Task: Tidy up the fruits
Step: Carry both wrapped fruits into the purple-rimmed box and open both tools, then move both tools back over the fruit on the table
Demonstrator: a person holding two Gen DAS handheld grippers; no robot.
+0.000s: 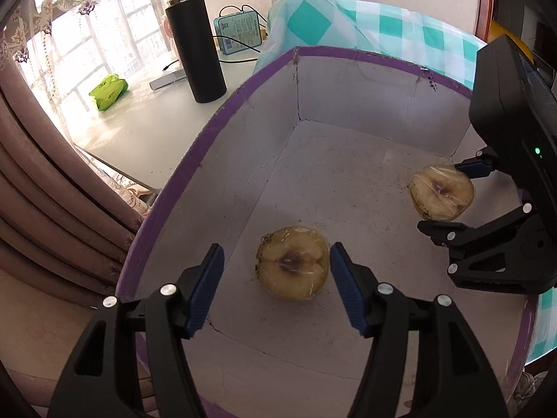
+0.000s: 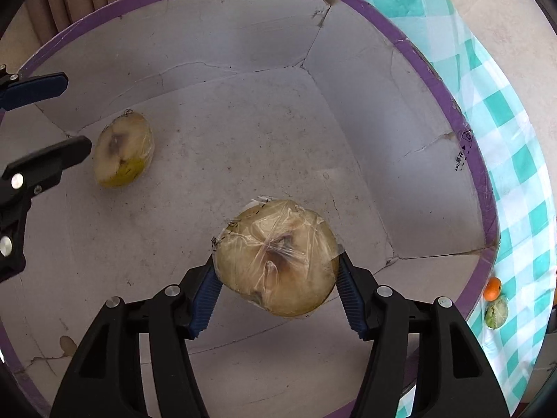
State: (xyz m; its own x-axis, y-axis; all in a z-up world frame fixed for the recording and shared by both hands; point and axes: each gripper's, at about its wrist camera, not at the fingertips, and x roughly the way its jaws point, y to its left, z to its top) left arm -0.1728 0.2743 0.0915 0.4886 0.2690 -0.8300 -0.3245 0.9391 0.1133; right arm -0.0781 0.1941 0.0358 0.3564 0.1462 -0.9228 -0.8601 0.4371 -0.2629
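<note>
Two plastic-wrapped apple halves lie cut face up in a white cardboard box [image 1: 209, 132] with a purple rim. My left gripper [image 1: 276, 254] is open around one apple half [image 1: 292, 271]; a wide gap shows at its left pad [image 1: 205, 289] and a narrow one at the right. From the right wrist view, that half [image 2: 123, 149] lies just beyond the left gripper [image 2: 75, 115]. The other apple half [image 2: 278, 257] sits between my right gripper [image 2: 276, 261] pads, which stand close at its sides without squeezing. The left wrist view shows this half [image 1: 440, 191] low over the box floor inside the right gripper [image 1: 441, 195].
The box [image 2: 452, 104] stands on a teal checked cloth [image 2: 522, 174], where an orange [image 2: 492, 288] and a wrapped green fruit [image 2: 496, 311] lie. Beyond the box a black flask [image 1: 195, 45], a teal tin [image 1: 240, 31] and a green packet [image 1: 108, 90] are on a white table.
</note>
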